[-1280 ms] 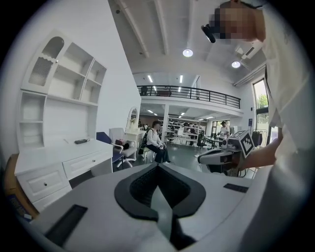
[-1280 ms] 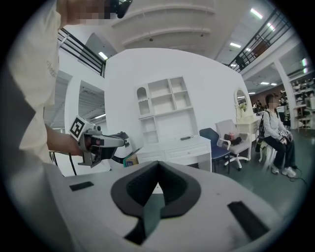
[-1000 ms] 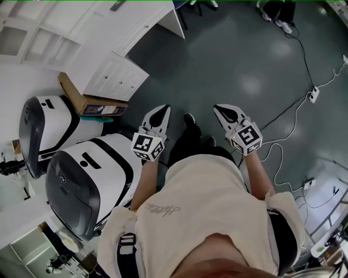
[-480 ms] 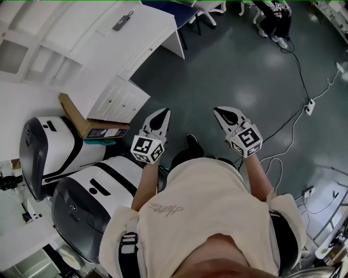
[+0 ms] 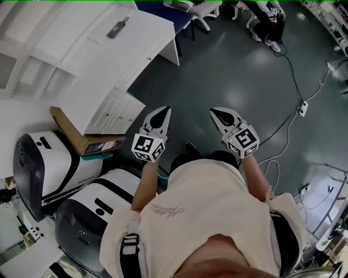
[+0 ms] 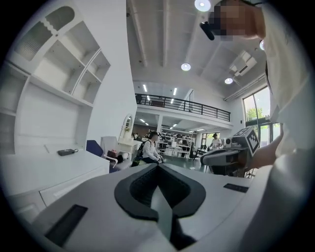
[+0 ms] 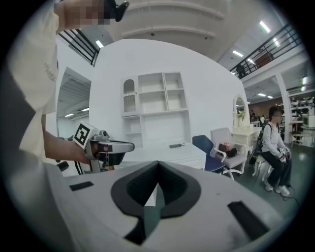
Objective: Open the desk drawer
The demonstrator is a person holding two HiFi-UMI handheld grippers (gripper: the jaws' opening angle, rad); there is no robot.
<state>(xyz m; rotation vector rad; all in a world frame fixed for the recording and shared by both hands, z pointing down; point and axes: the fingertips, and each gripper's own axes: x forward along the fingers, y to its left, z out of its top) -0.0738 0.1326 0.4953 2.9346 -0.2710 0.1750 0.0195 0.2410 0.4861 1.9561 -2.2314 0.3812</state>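
Observation:
The white desk (image 5: 138, 43) stands at the upper left of the head view, with its white drawer unit (image 5: 115, 111) under its near end. Both grippers are held out over the dark floor, apart from the desk. My left gripper (image 5: 161, 113) is shut and empty, its tip a little right of the drawer unit. My right gripper (image 5: 216, 113) is likewise shut with nothing in it. The desk top (image 7: 170, 153) shows in the right gripper view behind the left gripper (image 7: 110, 146). The left gripper view shows the desk (image 6: 49, 172) at the left.
A cardboard box (image 5: 76, 133) and two white-and-black machines (image 5: 43, 157) stand left of me. A shelf unit (image 5: 32, 70) rises behind the desk; a small dark device (image 5: 117, 27) lies on it. Cables (image 5: 288, 119) cross the floor. Chairs (image 5: 190, 8) and a seated person (image 5: 266, 16) are beyond.
The desk, drawer unit and box have slid down and nearer in the head view as I walk forward. Both grippers keep their pose and stay shut.

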